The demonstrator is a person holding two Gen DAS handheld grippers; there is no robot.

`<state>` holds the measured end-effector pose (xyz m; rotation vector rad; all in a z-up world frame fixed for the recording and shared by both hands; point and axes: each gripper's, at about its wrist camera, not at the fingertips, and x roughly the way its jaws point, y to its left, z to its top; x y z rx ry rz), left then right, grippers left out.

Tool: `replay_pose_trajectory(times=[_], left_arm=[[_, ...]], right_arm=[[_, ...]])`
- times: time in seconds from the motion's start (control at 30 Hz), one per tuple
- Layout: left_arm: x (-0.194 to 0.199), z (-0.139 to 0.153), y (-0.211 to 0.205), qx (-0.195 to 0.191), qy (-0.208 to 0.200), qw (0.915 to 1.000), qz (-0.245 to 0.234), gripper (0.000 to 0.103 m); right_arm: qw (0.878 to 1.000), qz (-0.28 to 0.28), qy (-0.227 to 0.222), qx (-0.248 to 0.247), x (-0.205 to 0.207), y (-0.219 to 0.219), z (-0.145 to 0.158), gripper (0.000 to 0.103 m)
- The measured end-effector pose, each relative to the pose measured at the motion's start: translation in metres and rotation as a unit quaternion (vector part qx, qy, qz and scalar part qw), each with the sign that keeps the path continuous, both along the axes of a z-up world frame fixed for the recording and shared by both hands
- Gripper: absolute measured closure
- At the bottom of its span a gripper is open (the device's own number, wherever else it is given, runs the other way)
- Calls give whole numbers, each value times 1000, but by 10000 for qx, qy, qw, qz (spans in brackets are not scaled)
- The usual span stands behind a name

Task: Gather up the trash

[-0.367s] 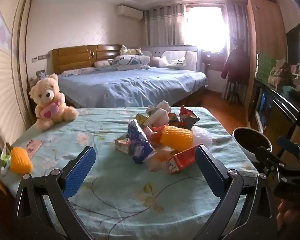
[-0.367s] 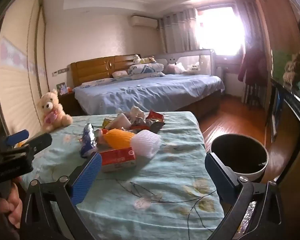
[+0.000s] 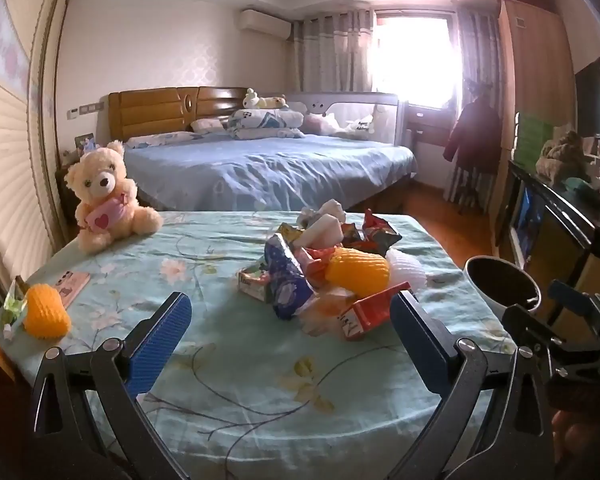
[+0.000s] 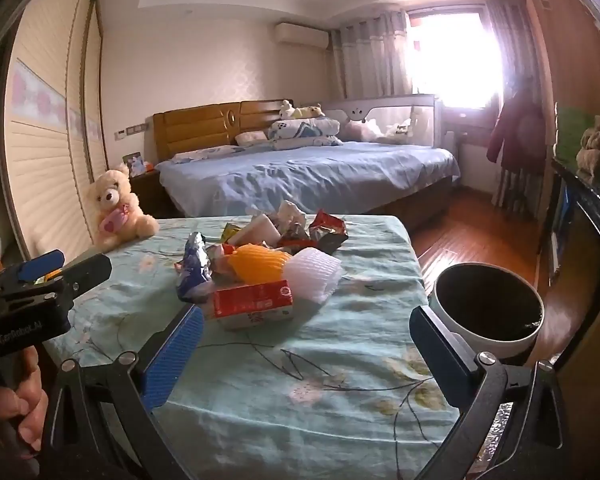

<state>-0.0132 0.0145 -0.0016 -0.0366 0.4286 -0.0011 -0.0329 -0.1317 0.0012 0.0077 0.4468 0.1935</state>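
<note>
A pile of trash point(image 3: 320, 268) lies mid-table on the floral cloth: snack wrappers, an orange foam net point(image 3: 358, 276), a white foam net point(image 4: 312, 276) and a red carton point(image 4: 252, 304) at the near edge of the pile. My left gripper point(image 3: 290, 334) hovers open just short of the pile, nothing between its blue pads. My right gripper point(image 4: 308, 354) is open too, in front of the carton and apart from it. A dark-lined white bin point(image 4: 488, 304) stands off the table's right edge. Each gripper shows in the other's view: the left gripper point(image 4: 48, 276) and the right gripper point(image 3: 572, 320).
A teddy bear point(image 3: 104, 196) sits at the table's far left corner. Another orange foam net point(image 3: 46, 312) and a pink phone point(image 3: 74, 286) lie near the left edge. A bed point(image 3: 268, 168) stands behind the table, a dark cabinet point(image 3: 560, 232) along the right.
Both grippers stay open and nearly still; the right wrist view has drifted only very slightly.
</note>
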Motion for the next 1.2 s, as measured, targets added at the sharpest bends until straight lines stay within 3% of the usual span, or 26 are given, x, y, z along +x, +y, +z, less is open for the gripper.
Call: replay_pose_trajectory(times=[0.3, 1.2], left_arm=[[-3, 0, 3, -16, 16, 10000, 13, 1], [-6, -2, 7, -30, 82, 10000, 40, 1]], right_arm=[[9998, -75, 87, 185, 12, -31, -5, 0], [9993, 2, 244, 300, 14, -30, -12, 0]])
